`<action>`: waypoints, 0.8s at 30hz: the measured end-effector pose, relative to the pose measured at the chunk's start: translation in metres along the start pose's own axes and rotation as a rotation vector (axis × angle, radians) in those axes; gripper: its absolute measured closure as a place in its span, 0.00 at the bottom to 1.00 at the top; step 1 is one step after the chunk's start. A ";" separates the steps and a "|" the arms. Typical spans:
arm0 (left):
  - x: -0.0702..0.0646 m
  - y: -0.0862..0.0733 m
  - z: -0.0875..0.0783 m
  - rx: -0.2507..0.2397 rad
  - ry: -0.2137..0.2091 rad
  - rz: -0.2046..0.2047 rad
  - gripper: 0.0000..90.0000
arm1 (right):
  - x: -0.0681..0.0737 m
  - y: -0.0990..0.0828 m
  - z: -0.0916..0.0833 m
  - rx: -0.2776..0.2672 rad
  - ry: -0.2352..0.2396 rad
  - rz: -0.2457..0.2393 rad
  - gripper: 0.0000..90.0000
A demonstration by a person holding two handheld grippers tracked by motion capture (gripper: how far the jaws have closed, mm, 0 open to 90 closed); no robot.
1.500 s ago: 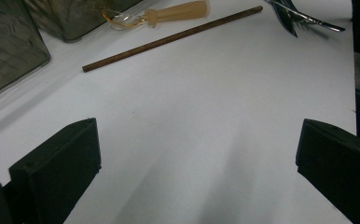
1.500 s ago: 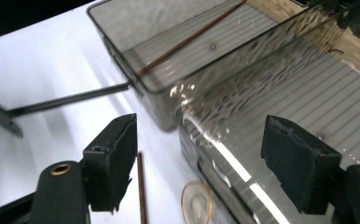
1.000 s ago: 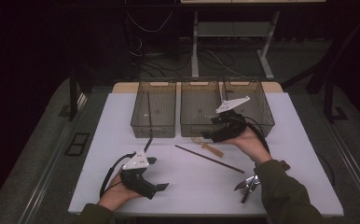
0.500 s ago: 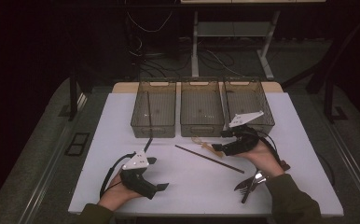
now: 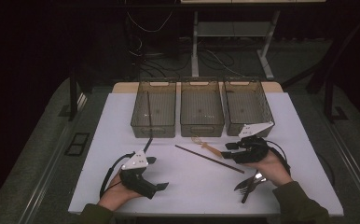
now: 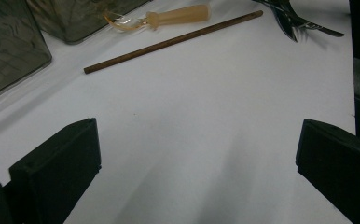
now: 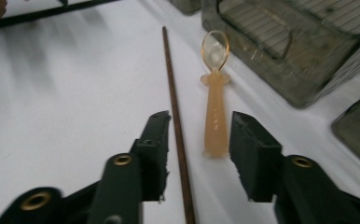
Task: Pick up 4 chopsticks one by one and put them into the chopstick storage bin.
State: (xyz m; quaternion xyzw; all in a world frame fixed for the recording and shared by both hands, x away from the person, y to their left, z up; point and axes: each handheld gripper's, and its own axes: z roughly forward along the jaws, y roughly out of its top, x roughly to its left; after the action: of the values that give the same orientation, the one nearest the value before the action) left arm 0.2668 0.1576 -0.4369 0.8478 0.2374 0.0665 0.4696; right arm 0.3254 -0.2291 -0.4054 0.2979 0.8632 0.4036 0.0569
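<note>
Change since earlier frame: right gripper (image 5: pixel 229 150) has come down from above the bins toward the near right part of the tabletop (image 5: pixel 304 140); its jaws have just been closing. Left gripper (image 5: pixel 159 173) unchanged near the near left edge.
Right gripper state: jaws part-spread, low over the spoon handle; the handle end and the rod lie between them in the right gripper view (image 7: pixel 194 140), pads not pressing on either.
Left gripper state: jaws spread wide over bare tabletop, nothing between them (image 6: pixel 197 154).
Spoon position: small spoon (image 5: pixel 206 145) flat on the tabletop, just in front of the middle bin (image 5: pixel 201 126), right of centre.
Spoon axis: long axis diagonal; bowl toward the far edge and the bins, handle end toward the near right corner.
Spoon look: pale orange plastic handle (image 7: pixel 215 121), clear rounded bowl (image 6: pixel 122 21), crosspiece where they meet.
Rod: thin brown rod (image 5: pixel 209 158), just beside the spoon on its near side, roughly parallel, apart from it (image 7: pixel 176 116).
Edges: three dark bins in a row along the far edge; the bowl lies close to the middle bin's front wall.
Open room: bare white surface left of and in front of the rod; dark cutlery (image 5: pixel 249 182) near the near right edge, beside the right hand.
</note>
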 end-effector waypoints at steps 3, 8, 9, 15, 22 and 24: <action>0.000 0.000 0.001 -0.002 -0.003 -0.003 0.00 | 0.002 -0.006 0.001 0.016 0.010 -0.018 0.70; 0.000 0.000 0.000 0.001 -0.001 0.000 0.00 | 0.001 -0.014 0.009 0.064 0.047 -0.028 0.77; 0.000 0.000 0.000 0.002 -0.001 0.000 0.00 | 0.001 -0.015 0.012 0.076 0.047 -0.033 0.78; 0.000 0.000 0.000 0.004 0.000 0.002 0.00 | 0.003 -0.017 0.022 0.116 0.045 -0.061 0.83; 0.000 0.000 0.001 0.013 0.000 0.009 0.00 | 0.002 -0.019 0.030 0.140 0.043 -0.071 0.87; 0.000 0.000 0.001 0.012 0.000 0.007 0.00 | 0.003 -0.019 0.032 0.144 0.042 -0.078 0.88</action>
State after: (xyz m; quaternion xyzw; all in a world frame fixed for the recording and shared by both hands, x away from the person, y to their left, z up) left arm 0.2670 0.1573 -0.4377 0.8513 0.2349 0.0668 0.4644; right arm 0.3252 -0.2159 -0.4404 0.2588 0.9019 0.3443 0.0327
